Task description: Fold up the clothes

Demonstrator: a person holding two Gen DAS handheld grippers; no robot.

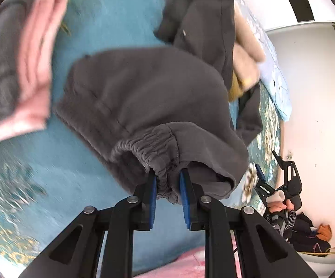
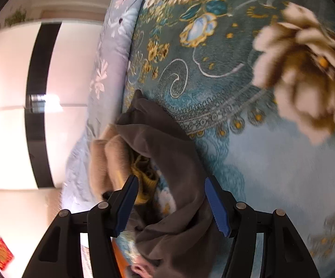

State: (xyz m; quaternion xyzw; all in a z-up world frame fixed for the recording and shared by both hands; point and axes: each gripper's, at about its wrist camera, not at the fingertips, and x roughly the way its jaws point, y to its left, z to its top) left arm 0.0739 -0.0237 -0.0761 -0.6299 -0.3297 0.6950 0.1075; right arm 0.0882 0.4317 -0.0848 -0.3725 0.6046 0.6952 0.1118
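The left gripper (image 1: 167, 180) pinches the gathered elastic waistband of the dark grey sweatpants (image 1: 144, 97) lifted over the blue floral bedspread (image 1: 102, 30), while the right gripper (image 2: 171, 202) gapes wide, grey cloth draped loosely between its fingers

Right hand-held gripper (image 2: 172, 205) spread wide, grey garment (image 2: 179, 162) between, floral blanket (image 2: 260, 92)
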